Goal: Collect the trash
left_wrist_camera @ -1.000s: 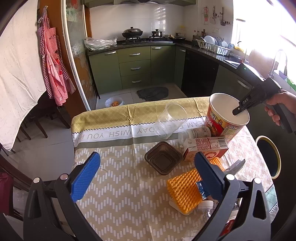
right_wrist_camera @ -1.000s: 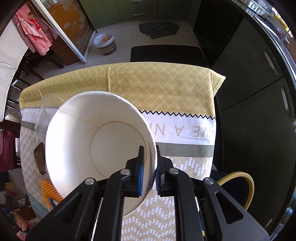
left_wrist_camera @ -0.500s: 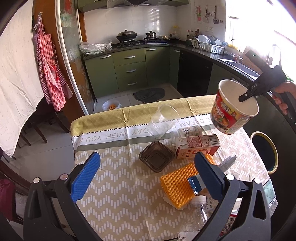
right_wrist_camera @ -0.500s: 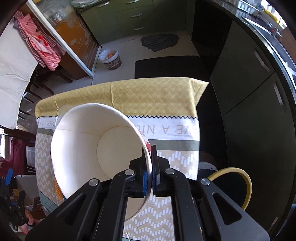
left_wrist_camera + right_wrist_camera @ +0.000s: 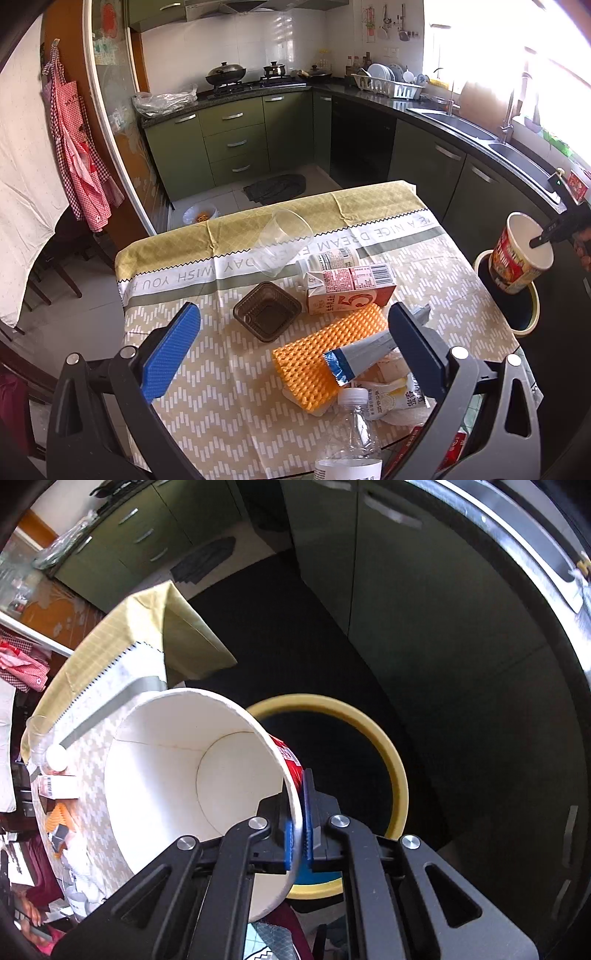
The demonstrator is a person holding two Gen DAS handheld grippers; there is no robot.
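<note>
1. Pinching the rim of the noodle cup (image 5: 177, 775), the right tongs (image 5: 298, 834) have one blue pad inside the wall and one outside, pressed together on the thin paper edge.
2. Judging by the empty white inside, the cup is light and fairly stiff at the rolled rim but easy to crush lower down, so the rim is the sensible place to hold it; a one-sided pinch lets it tilt.
3. The cup hangs tipped, off the right edge of the table (image 5: 229, 406), over the yellow-rimmed bin (image 5: 391, 760), so a release here would probably drop it in.
4. The right tongs reach down from the far right; only a little of the hand shows.
5. The left tongs (image 5: 295, 343) hover spread wide and empty above the near side of the table, over the milk carton (image 5: 351, 286), orange pad (image 5: 325, 354) and clear cup (image 5: 282, 242).
</note>
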